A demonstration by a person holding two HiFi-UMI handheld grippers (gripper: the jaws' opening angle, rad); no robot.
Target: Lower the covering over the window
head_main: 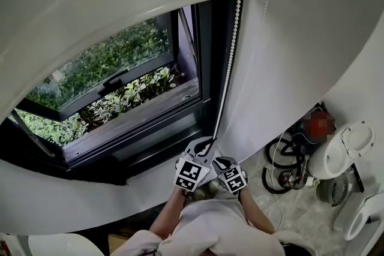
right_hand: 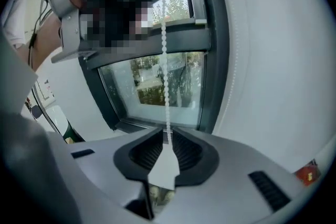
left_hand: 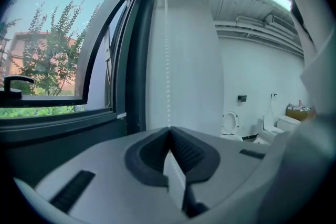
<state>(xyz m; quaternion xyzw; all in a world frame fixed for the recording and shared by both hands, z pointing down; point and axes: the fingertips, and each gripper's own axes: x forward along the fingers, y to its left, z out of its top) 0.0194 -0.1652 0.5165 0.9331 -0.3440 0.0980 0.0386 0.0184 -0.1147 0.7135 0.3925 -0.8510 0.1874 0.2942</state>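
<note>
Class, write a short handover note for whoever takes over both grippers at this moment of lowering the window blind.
Left gripper: shut on the white plastic bead chain.
Right gripper: shut on the same chain, just below the left.
White fabric roller blind: lower edge high up; black-framed window mostly uncovered.
Done: both grips on the chain.
Left: pull the chain down, probably hand over hand, until the blind covers the glass.

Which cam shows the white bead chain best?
Head view: the white bead chain runs from the frame's top, past the white roller blind, down to the left gripper and right gripper. Right gripper view shows only a short stretch entering its shut jaws; left gripper view shows it faint against white, also clamped.
</note>
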